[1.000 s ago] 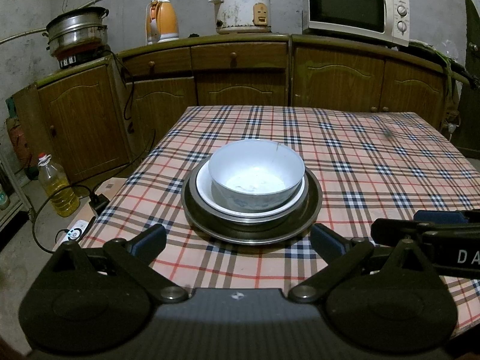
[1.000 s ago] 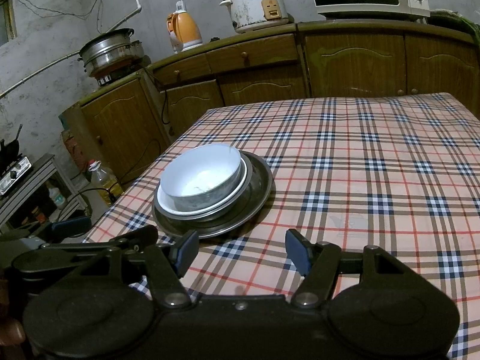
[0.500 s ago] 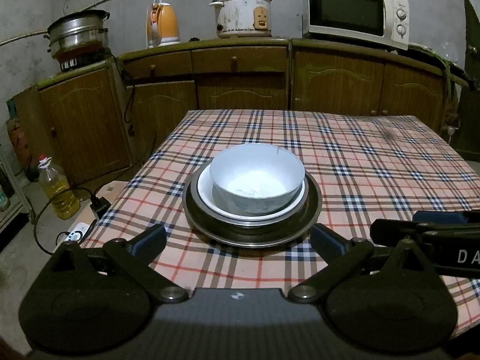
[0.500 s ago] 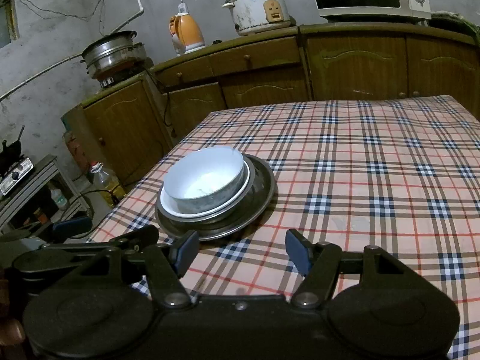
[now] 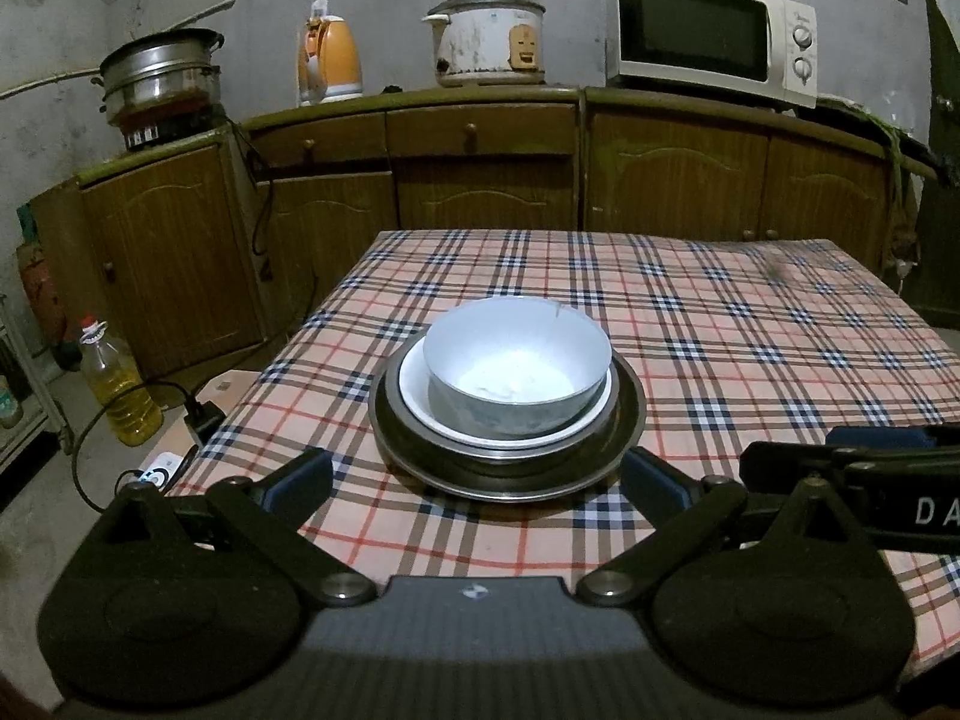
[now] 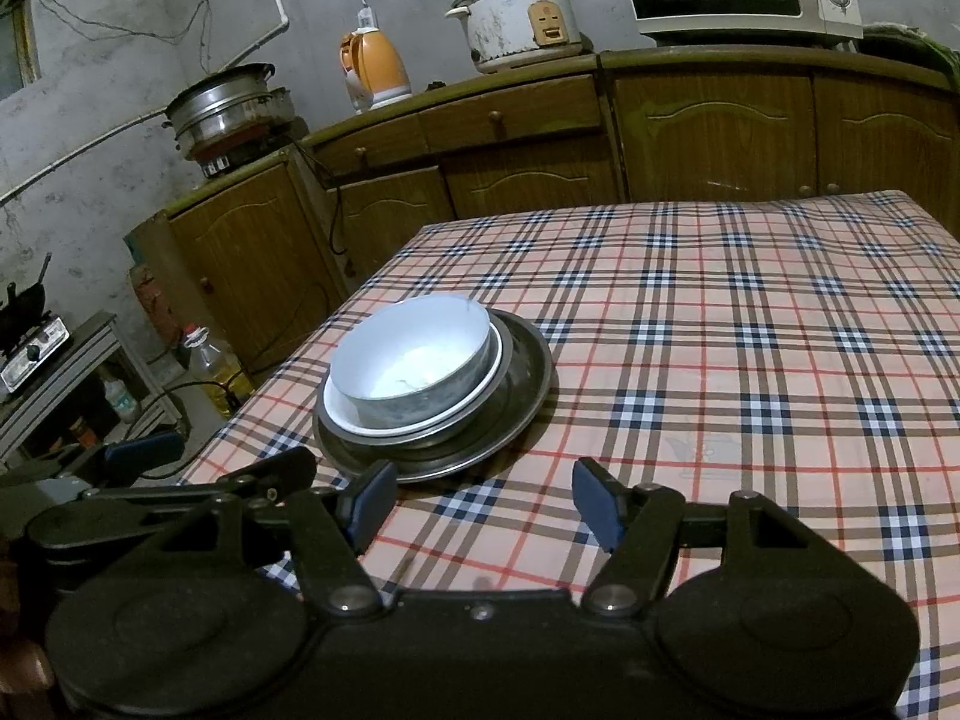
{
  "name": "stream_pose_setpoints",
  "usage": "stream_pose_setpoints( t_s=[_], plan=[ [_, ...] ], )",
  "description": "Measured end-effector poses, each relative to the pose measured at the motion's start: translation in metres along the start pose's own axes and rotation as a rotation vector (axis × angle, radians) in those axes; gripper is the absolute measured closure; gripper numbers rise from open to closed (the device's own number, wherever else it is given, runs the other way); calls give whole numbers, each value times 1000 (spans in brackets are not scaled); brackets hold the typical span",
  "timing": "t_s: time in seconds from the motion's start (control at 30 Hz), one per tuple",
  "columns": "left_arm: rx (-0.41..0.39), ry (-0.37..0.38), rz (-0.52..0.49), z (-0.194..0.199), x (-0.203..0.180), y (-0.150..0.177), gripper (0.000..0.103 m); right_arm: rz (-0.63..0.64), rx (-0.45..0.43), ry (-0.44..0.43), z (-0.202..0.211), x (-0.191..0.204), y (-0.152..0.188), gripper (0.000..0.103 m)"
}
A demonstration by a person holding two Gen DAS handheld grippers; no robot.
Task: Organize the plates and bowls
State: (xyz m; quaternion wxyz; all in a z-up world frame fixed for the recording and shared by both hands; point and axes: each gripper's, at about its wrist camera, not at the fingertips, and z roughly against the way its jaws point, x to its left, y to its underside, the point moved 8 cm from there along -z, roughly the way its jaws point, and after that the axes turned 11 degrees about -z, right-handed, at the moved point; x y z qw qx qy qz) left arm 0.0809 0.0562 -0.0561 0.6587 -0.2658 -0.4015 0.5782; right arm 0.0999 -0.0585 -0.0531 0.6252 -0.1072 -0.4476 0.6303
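Note:
A white bowl [image 5: 517, 363] [image 6: 414, 360] sits in a white plate [image 5: 420, 402] [image 6: 342, 411], which rests in a wide metal plate [image 5: 624, 426] [image 6: 522, 384] on the plaid-clothed table [image 5: 750, 348] [image 6: 750, 330]. The stack stands near the table's left front corner. My left gripper [image 5: 477, 480] hangs open just in front of the stack, nothing between its fingers. My right gripper [image 6: 483, 501] is open too, in front of and slightly right of the stack, holding nothing. In the left wrist view the right gripper's finger [image 5: 876, 438] shows at the right edge.
Brown cabinets [image 5: 492, 174] line the far wall, carrying a microwave [image 5: 714, 36], a rice cooker [image 5: 486, 42], an orange kettle [image 5: 330, 60] and a steamer pot [image 5: 159, 75]. An oil bottle [image 5: 117, 387] and a power strip [image 5: 159, 474] lie on the floor left of the table.
Both views have pulled back and up slightly, so the stack sits a little farther from both grippers. Bowl and plates have not moved.

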Motion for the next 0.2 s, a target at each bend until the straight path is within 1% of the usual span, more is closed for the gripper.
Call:
stream_pose_setpoints(
  t_s=[0.2],
  plan=[
    [4, 2, 0, -1, 0, 0, 0, 0, 1, 0, 0, 0, 0, 24]
  ],
)
